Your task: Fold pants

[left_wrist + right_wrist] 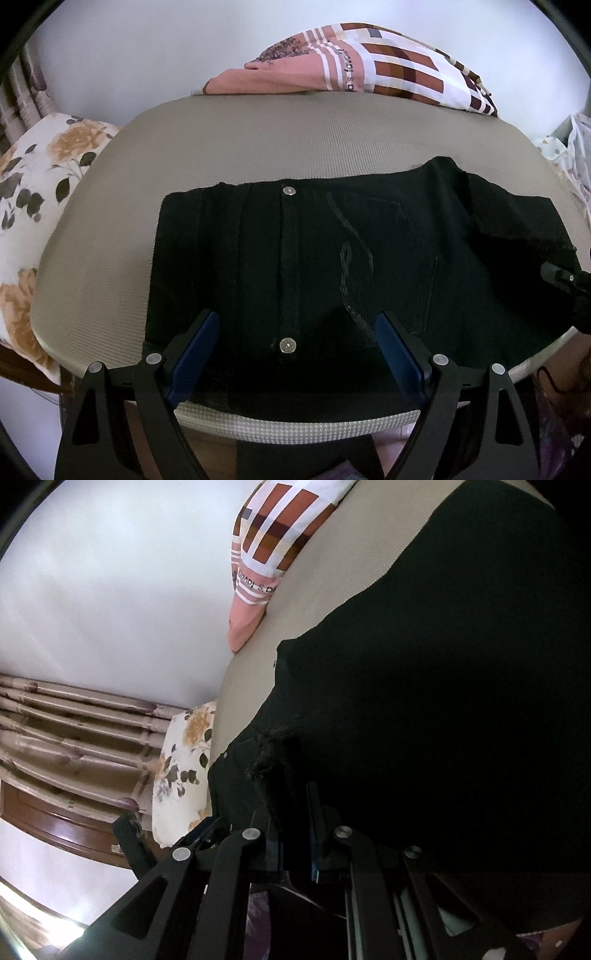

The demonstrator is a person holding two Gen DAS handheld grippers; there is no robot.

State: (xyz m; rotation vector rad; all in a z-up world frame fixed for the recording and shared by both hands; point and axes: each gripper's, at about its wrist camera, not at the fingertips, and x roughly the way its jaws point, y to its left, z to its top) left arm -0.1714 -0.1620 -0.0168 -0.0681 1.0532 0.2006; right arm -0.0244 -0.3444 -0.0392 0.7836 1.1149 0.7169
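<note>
With your right gripper [291, 805] clamped on the black pants' [332, 266] hem and your left gripper [295, 332] hovering open over them at the mattress's [258, 147] near edge, lay the fold square.

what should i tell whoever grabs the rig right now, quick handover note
Left gripper: open, above the near edge of the black pants, holding nothing.
Right gripper: shut on a fold of the pants' dark cloth, lifted over the rest.
Pants lie on the grey pad, already folded to a compact block with both metal buttons showing.
Left: lay the held flap down, smooth it, release.
</note>
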